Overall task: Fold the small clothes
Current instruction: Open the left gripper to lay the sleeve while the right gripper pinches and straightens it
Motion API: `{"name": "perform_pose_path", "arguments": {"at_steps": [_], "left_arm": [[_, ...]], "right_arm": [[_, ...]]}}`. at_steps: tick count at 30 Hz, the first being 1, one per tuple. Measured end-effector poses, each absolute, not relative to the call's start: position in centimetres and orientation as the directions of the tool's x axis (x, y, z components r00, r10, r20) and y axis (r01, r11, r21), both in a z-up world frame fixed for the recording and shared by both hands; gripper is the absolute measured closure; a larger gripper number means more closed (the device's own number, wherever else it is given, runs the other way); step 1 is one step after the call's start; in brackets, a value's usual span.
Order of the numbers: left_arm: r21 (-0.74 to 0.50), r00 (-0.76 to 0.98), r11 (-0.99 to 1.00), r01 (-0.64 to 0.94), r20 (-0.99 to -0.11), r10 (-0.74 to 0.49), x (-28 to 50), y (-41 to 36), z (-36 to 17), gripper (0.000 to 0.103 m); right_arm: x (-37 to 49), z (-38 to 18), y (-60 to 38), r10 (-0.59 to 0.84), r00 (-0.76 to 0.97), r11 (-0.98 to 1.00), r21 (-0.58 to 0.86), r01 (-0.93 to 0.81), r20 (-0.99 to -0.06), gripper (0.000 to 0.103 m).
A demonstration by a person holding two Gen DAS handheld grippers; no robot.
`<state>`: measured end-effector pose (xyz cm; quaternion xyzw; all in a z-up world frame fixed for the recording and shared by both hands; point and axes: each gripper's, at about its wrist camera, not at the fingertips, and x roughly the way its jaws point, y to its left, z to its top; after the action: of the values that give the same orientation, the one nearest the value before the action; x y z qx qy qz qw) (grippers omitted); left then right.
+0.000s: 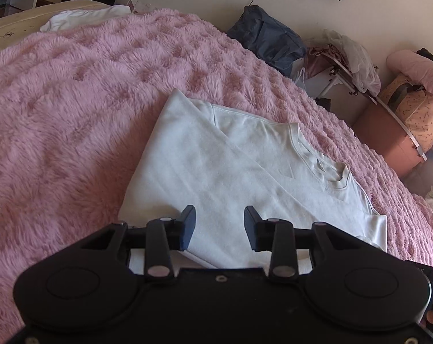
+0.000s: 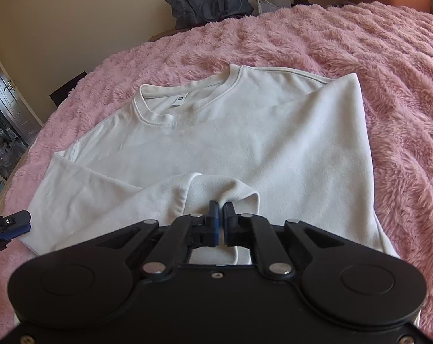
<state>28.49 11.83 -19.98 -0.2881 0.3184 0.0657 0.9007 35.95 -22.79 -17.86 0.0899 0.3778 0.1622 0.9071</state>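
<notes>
A white sweatshirt (image 1: 216, 157) lies flat on a fluffy pink blanket (image 1: 73, 100), its collar and neck label (image 2: 177, 100) facing up. One side is folded over the body along a diagonal line. My left gripper (image 1: 219, 223) hovers over the shirt's near edge, open, with only flat fabric below the pads. My right gripper (image 2: 221, 209) is shut on a bunched fold of the white sweatshirt (image 2: 245, 132), a sleeve end that lies across the lower body. In the right wrist view the left gripper (image 2: 13, 225) shows at the far left edge beside the shirt.
A dark blue bag (image 1: 268, 40) sits on the floor past the bed's edge, against the wall. A brown box (image 1: 388, 140), a folding rack with clothes (image 1: 345, 66) and a patterned bag stand to the right. Another white cloth (image 1: 84, 18) lies at the blanket's far end.
</notes>
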Motion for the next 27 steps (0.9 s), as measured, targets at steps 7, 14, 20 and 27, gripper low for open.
{"name": "perform_pose_path", "arguments": {"at_steps": [7, 14, 20, 27], "left_arm": [[-0.491, 0.826, 0.834, -0.252, -0.558, -0.079, 28.9, 9.7, -18.2, 0.065], [-0.448, 0.772, 0.852, -0.269, -0.63, -0.087, 30.3, 7.8, -20.7, 0.062], [-0.444, 0.762, 0.852, -0.277, -0.641, -0.086, 30.5, 7.7, -21.8, 0.061], [-0.43, 0.803, 0.87, -0.241, -0.591, -0.07, 30.1, 8.5, -19.3, 0.061]], "right_arm": [[34.5, -13.0, -25.6, 0.32, 0.752, 0.946, 0.24, -0.218, -0.577, 0.1], [33.9, -12.6, -30.2, 0.249, 0.771, 0.965, 0.22, -0.144, -0.586, 0.099], [36.2, -17.8, -30.6, 0.18, 0.733, 0.98, 0.185, -0.075, -0.656, 0.099], [35.8, -18.5, -30.5, 0.107, 0.723, 0.989, 0.146, -0.008, -0.683, 0.08]]}}
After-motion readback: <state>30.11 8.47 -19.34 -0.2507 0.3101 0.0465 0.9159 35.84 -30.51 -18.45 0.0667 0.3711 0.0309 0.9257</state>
